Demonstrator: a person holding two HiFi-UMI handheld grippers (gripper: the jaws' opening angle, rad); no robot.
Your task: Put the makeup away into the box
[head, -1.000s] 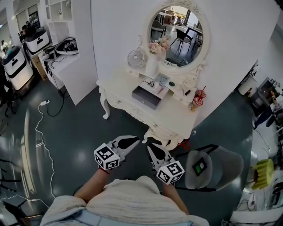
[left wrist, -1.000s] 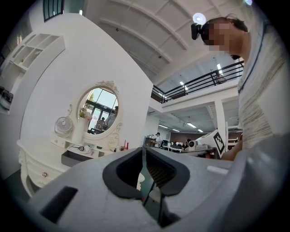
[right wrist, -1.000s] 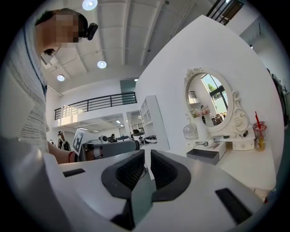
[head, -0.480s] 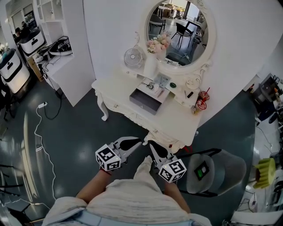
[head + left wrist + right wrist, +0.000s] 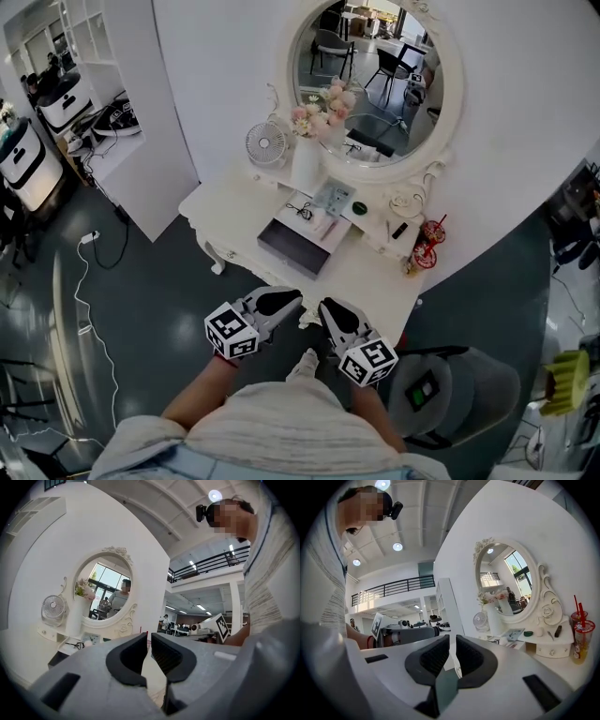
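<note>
1. Head view: a white dressing table (image 5: 230,202) stands against the wall, with a big round mirror (image 5: 375,75) above it.
2. The grey box (image 5: 295,246) sits open on the table top, in front of the mirror. It is near the front edge.
3. A little fan (image 5: 267,143) and a white vase (image 5: 307,161) of flowers stand behind the box.
4. A small green thing (image 5: 361,208) and a small dark stick (image 5: 398,230) lie on the low shelf under the mirror, to the right of the box. They are outside the box.
5. A red cup (image 5: 427,253) with straws stands at the right end of the table.
6. The left gripper (image 5: 292,298) and the right gripper (image 5: 323,307) are side by side at the front edge of the table. They touch none of these things.
7. Left gripper view: the left gripper (image 5: 149,641) has its jaws pressed together. Only a thin crack shows between them, and nothing is in it. The mirror (image 5: 103,595), fan (image 5: 52,607) and vase (image 5: 75,617) are well ahead.
8. Right gripper view: the right gripper (image 5: 452,644) also has its jaws pushed close together, with nothing pinched. The red cup (image 5: 583,639), dark stick (image 5: 558,631) and green thing (image 5: 528,633) sit on the table off to the right, well apart from the jaws.
</note>
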